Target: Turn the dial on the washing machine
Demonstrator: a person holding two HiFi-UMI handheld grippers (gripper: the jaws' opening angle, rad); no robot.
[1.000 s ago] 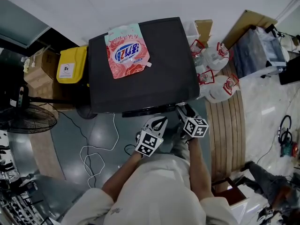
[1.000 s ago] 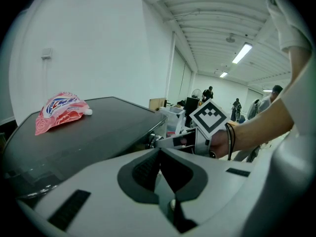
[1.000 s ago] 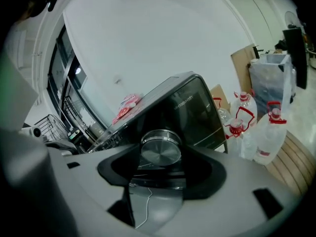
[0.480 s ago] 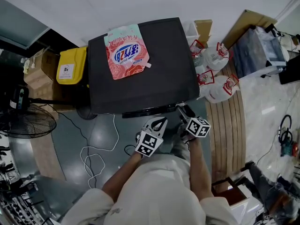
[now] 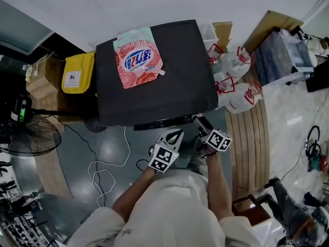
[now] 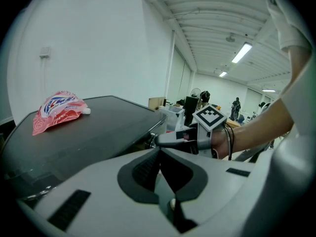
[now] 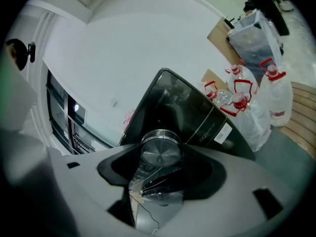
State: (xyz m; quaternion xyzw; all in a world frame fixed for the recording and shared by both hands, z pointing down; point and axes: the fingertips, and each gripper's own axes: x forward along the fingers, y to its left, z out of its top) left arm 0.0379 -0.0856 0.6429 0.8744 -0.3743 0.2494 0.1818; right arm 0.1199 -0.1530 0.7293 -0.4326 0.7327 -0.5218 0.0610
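The right gripper (image 5: 199, 122) is clamped on the silver dial (image 7: 160, 151) at the front right edge of the washing machine (image 5: 169, 86). The left gripper (image 5: 174, 134) waits clenched and empty just before that front. Judged best: keep the squeeze steady and roll about the dial's own axis. Since a second ago, the right gripper has rolled.

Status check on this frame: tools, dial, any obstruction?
Right tool shut on the dial, front of washing machine. Left tool shut, empty, alongside. Nothing blocking the dial.
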